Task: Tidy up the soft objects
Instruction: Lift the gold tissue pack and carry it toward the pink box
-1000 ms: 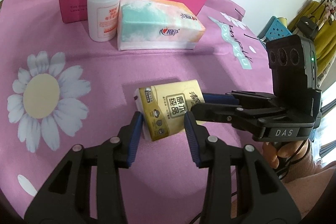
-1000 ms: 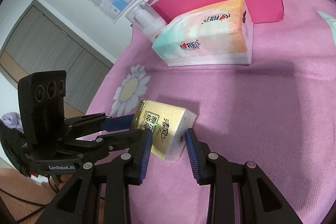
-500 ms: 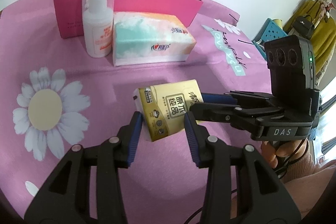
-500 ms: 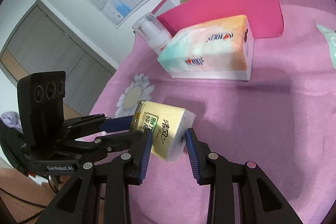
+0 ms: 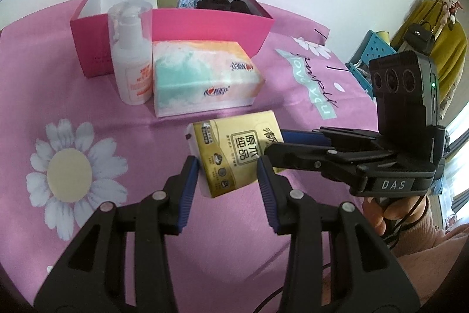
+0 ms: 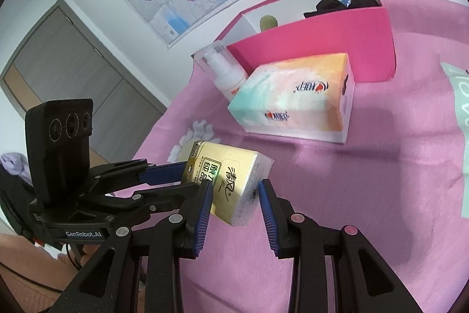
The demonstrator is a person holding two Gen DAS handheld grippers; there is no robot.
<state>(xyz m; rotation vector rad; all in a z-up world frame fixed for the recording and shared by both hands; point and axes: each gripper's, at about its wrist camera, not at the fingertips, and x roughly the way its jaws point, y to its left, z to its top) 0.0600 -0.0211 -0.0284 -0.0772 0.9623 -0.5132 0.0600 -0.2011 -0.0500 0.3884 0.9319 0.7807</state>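
A yellow tissue pack (image 5: 234, 154) hangs a little above the pink cloth, casting a shadow below it. My left gripper (image 5: 227, 166) is shut on its near end, blue pads pressing both sides. From the right, my right gripper (image 5: 275, 141) is shut on the other end. In the right wrist view the same yellow tissue pack (image 6: 225, 175) sits between the pads of my right gripper (image 6: 234, 187), with my left gripper (image 6: 187, 176) clamping it from the left. Behind stands an open pink box (image 5: 205, 25) with soft items inside.
A pastel tissue box (image 5: 202, 72) and a white pump bottle (image 5: 132, 57) stand just in front of the pink box (image 6: 322, 40). The pink flowered cloth (image 5: 73, 175) covers the table. A wall with a map and sockets is behind; a person's hand holds each gripper.
Both grippers have risen together with the yellow tissue pack, which now hangs higher over the cloth. The inside of the pink box shows more.
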